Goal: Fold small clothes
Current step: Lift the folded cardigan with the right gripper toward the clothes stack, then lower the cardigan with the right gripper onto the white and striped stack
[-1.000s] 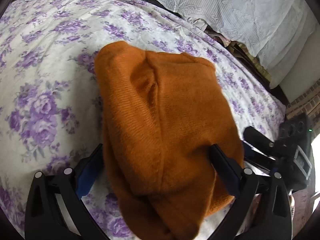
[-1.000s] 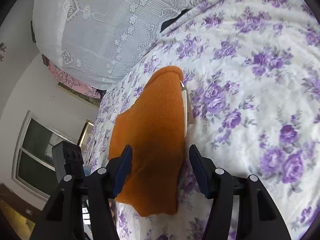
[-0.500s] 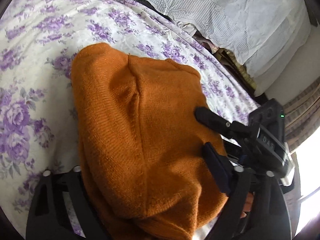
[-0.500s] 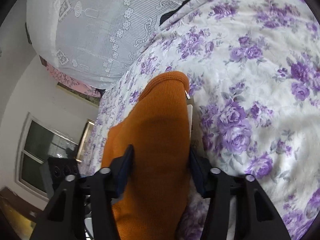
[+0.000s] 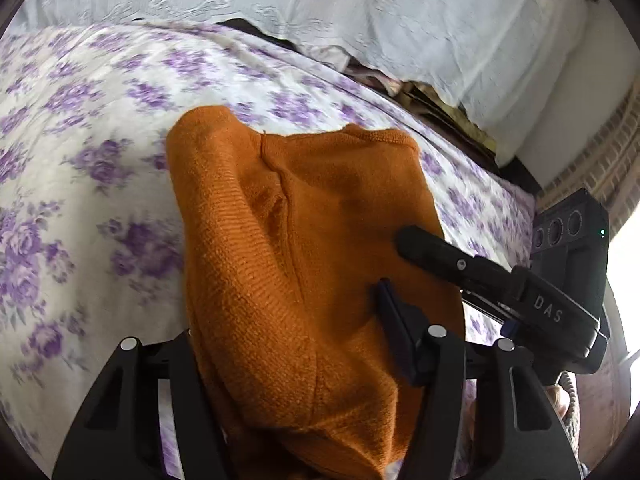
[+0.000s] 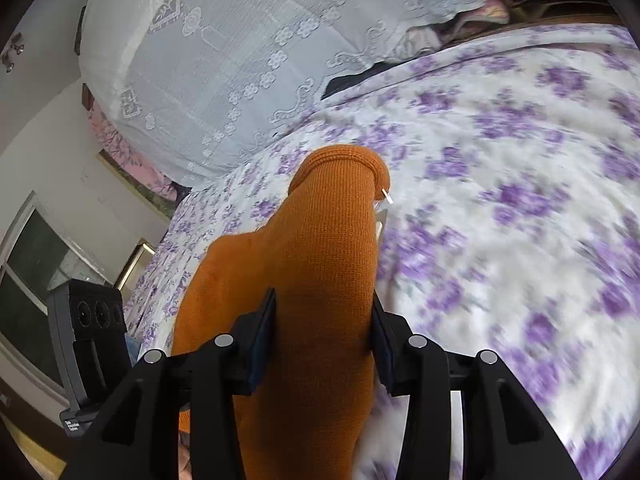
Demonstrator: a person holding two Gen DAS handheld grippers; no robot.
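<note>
Orange knit point(image 5: 320, 240) runs lengthwise away from both grippers: left gripper point(image 5: 296, 344) & right gripper point(image 6: 322, 332) closing on its near edge.

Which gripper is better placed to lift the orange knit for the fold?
Probably right. The right gripper has the orange knit squarely between closing fingers. The left gripper, also closing, straddles much bulkier fabric.

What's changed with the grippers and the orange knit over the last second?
Both grippers have narrowed around the orange knit: the left gripper went from wide open to closing on its near end, the right gripper is closing on the sleeve-like part. The knit bunched and lifted a little. The floral bedsheet stayed as it was.
</note>
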